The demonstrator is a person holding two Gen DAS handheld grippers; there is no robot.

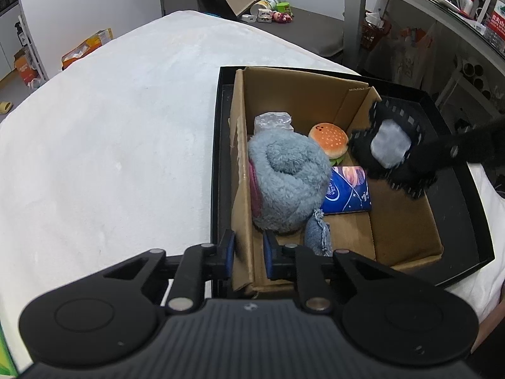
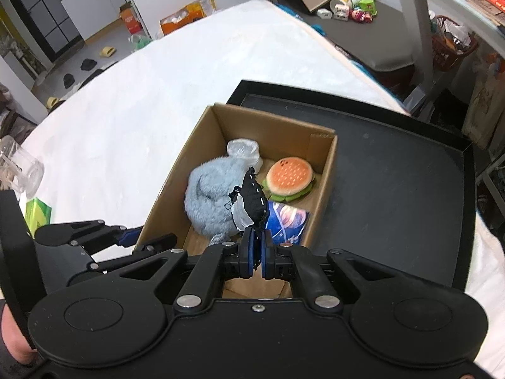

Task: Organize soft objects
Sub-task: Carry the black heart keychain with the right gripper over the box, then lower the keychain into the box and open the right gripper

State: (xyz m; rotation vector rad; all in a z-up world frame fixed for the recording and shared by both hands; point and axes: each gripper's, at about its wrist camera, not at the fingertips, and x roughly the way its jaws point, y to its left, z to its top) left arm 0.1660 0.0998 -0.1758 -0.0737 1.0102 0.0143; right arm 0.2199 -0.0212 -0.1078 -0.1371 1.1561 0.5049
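From the left wrist view, the left gripper (image 1: 247, 254) has its two blue pads closed on the near wall of the cardboard box (image 1: 241, 164), one pad outside it and one inside. It seems to be holding the box steady. Just past these jaws, inside the box, sits a fluffy blue plush (image 1: 285, 183). Farther off are a burger plush (image 1: 329, 140), a blue tissue pack (image 1: 347, 191) and a clear crinkly bag (image 1: 272, 120). A small denim piece (image 1: 318, 230) lies right by the inner pad. The box stands in a black tray (image 1: 467, 221).

From the right wrist view, the right gripper (image 2: 255, 254) is pinched tight on a black fabric piece with a grey patch (image 2: 249, 203). The cloth sticks up just ahead of the jaws, hanging over the box, above the blue plush (image 2: 208, 195) and the tissue pack (image 2: 288, 221).

This looks like the putting-in step. Next, I think the right jaws should go lower over a free spot in the box and open to let the cloth drop, while the left jaws keep hold of the wall.
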